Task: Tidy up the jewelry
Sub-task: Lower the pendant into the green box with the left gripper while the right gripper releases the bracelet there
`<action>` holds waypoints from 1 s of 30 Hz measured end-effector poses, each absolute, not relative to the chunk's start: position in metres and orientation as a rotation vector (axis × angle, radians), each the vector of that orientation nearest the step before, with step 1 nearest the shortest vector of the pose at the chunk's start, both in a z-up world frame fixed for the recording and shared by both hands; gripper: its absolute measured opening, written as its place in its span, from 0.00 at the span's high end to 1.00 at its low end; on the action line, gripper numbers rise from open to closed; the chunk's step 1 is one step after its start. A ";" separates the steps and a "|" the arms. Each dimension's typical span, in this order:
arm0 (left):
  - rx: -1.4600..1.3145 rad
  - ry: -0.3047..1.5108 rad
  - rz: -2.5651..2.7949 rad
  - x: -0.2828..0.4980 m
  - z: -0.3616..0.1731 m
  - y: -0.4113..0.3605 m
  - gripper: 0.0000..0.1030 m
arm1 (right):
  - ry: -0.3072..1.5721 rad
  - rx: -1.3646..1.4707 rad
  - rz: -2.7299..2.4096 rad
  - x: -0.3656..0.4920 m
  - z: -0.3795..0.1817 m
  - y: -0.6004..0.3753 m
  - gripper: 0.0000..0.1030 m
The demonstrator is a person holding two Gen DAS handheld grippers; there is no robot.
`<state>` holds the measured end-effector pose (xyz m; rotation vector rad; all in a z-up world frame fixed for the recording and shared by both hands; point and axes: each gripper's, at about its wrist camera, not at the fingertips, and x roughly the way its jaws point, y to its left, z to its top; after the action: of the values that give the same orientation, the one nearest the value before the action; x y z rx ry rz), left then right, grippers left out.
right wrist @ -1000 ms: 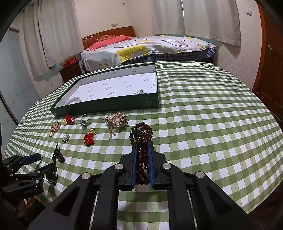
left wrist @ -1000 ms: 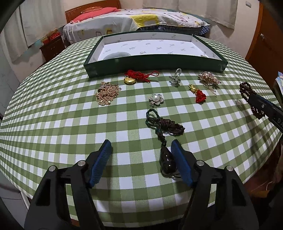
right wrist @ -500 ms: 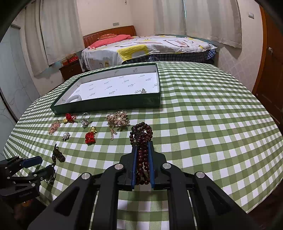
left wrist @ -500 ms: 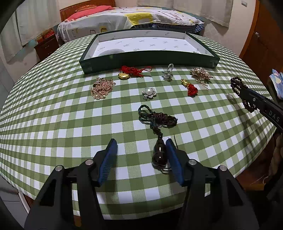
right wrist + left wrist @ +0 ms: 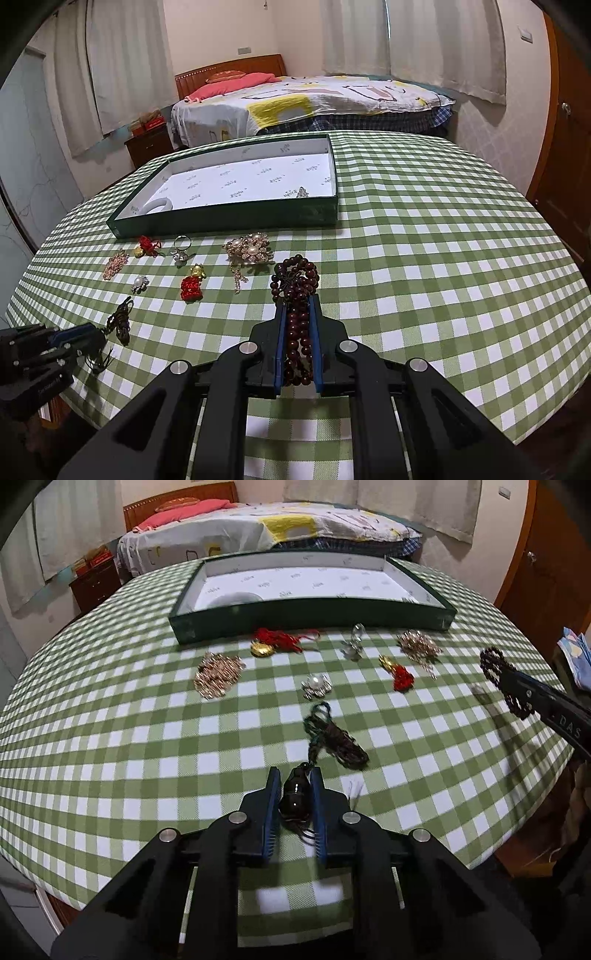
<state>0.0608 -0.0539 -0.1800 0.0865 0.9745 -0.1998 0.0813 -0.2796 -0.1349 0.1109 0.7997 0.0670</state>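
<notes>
Both my grippers loaded, left gripper (image 5: 295, 794) jaws clamped on dark pendant (image 5: 294, 796) near table (image 5: 110, 738) front edge, right gripper (image 5: 298, 332) pinching bead bracelet (image 5: 295, 284), only right view shows small trinket (image 5: 302, 192) inside tray (image 5: 229, 218).

The tablecloth (image 5: 110, 738) is matt woven cloth. The pendant (image 5: 295, 794) looks glossy and smooth — its cord (image 5: 336, 738) is braided thread. The bead bracelet (image 5: 295, 280) has polished, wood-like beads; the tray (image 5: 229, 218) looks like matt card lined with printed paper.
</notes>
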 end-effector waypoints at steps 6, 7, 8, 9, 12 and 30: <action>0.127 0.889 -0.163 0.065 -0.167 -0.050 0.84 | 0.792 0.095 0.068 0.081 -0.133 -0.276 0.88; 0.133 0.872 -0.158 0.066 -0.164 -0.049 0.84 | 0.789 0.091 0.067 0.081 -0.132 -0.275 0.88; 0.139 0.856 -0.154 0.067 -0.161 -0.049 0.84 | 0.786 0.084 0.068 0.081 -0.131 -0.274 0.88; 0.143 0.844 -0.152 0.067 -0.158 -0.049 0.84 | 0.783 0.080 0.069 0.082 -0.130 -0.273 0.88; 0.145 0.807 -0.147 0.069 -0.150 -0.047 0.84 | 0.768 0.065 0.071 0.082 -0.126 -0.269 0.88; 0.122 0.640 -0.142 0.091 -0.101 -0.042 0.84 | 0.666 -0.042 0.083 0.095 -0.092 -0.244 0.88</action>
<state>0.0908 -0.0418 -0.1014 0.1217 0.6403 -0.1418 0.0946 -0.2435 -0.0920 -0.0421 0.6661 0.0828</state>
